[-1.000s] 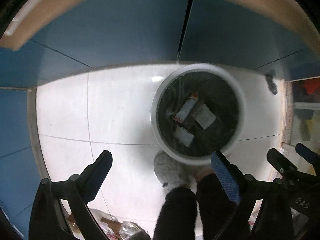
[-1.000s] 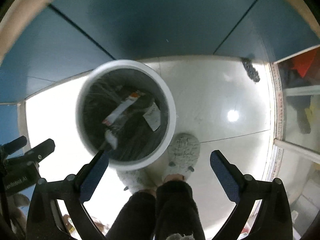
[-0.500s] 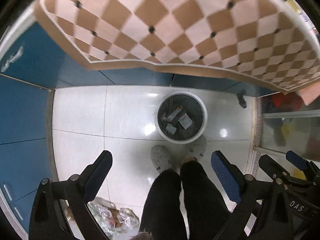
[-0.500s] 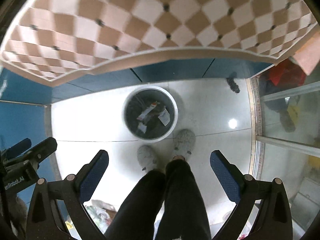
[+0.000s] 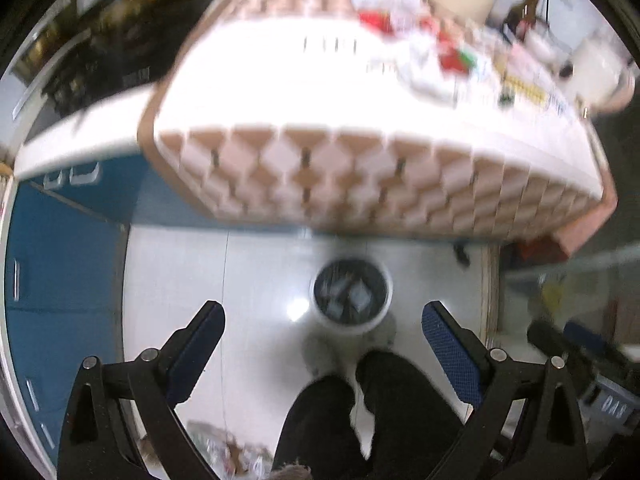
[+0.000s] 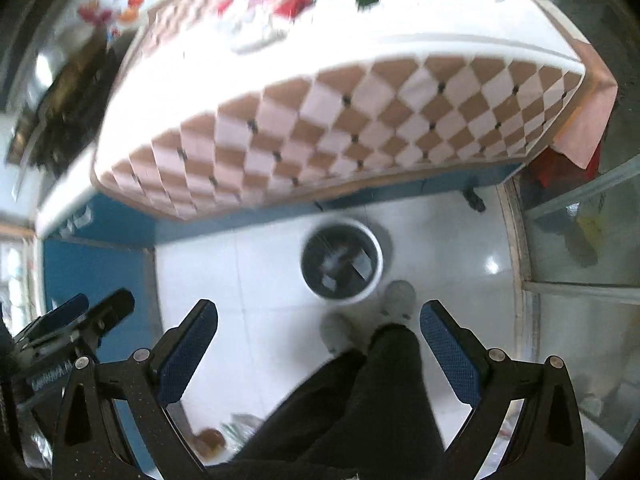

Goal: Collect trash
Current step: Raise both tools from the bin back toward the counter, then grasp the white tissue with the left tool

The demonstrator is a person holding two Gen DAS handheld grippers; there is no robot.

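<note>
A white round bin (image 5: pixel 351 295) with a dark liner stands on the floor below, with several wrappers inside; it also shows in the right wrist view (image 6: pixel 341 265). Blurred red and white trash (image 5: pixel 436 56) lies on the checkered tablecloth table (image 5: pixel 360 188); the same trash (image 6: pixel 276 4) and table (image 6: pixel 360 120) show in the right wrist view. My left gripper (image 5: pixel 322 338) is open and empty, high above the floor. My right gripper (image 6: pixel 318 336) is open and empty too, beside the left one.
The person's black-trousered legs (image 5: pixel 360 412) and grey slippers (image 6: pixel 396 294) stand by the bin. Blue cabinets (image 5: pixel 60 264) line the left. A bottle (image 5: pixel 524 8) stands at the table's back. Bags lie on the floor (image 5: pixel 224 448). A glass door (image 6: pixel 580 240) is at the right.
Both grippers have risen from just above the bin to above table height. The bin has shrunk in view and the tabletop with its trash has come into sight.
</note>
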